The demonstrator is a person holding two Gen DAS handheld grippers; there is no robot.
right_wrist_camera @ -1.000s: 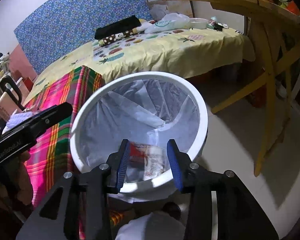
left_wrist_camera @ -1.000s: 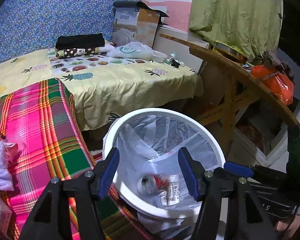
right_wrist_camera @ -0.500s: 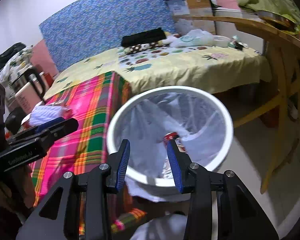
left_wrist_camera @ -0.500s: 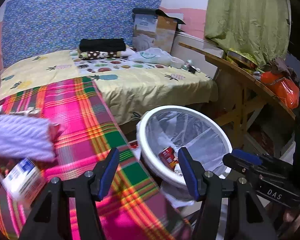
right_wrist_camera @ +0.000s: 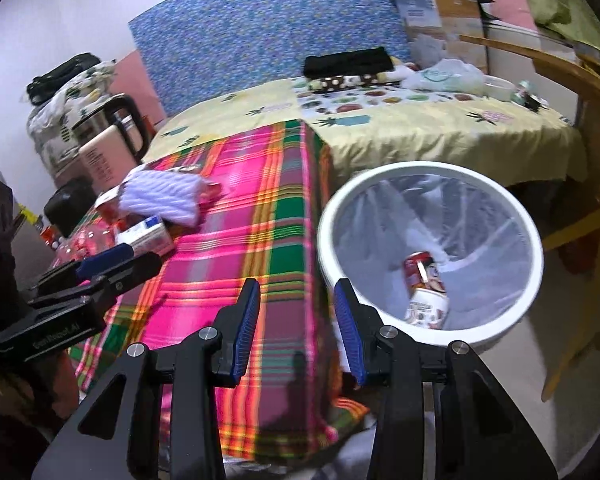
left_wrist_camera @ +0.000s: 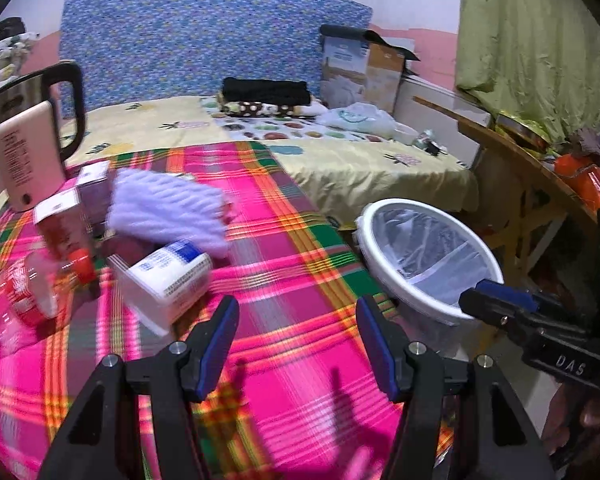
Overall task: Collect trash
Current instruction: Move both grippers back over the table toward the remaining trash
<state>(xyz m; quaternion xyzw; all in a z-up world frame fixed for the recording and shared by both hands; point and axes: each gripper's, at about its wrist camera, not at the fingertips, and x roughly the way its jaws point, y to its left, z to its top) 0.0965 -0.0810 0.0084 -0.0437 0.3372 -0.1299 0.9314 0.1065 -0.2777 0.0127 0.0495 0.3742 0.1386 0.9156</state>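
— Plaid cloth [left_wrist_camera: 284, 280] under both my claws, pink and green. My left gripper [left_wrist_camera: 294, 344] is spread with nothing between its pads; my right gripper [right_wrist_camera: 296, 324] stands partly spread, empty too.

— Which step, then?

— Fetching the next piece, I'd judge. The lined white bin [right_wrist_camera: 432, 332] sits beside the cloth's edge with a red can [right_wrist_camera: 420, 270] inside. Next calls for reaching the white carton [left_wrist_camera: 164, 276] ahead and to the left, near the red bottle [left_wrist_camera: 32, 292].

— Anything unclear?

— Motion blur smears the labels, and that purple ribbed bundle [left_wrist_camera: 168, 212] hides whatever lies behind.
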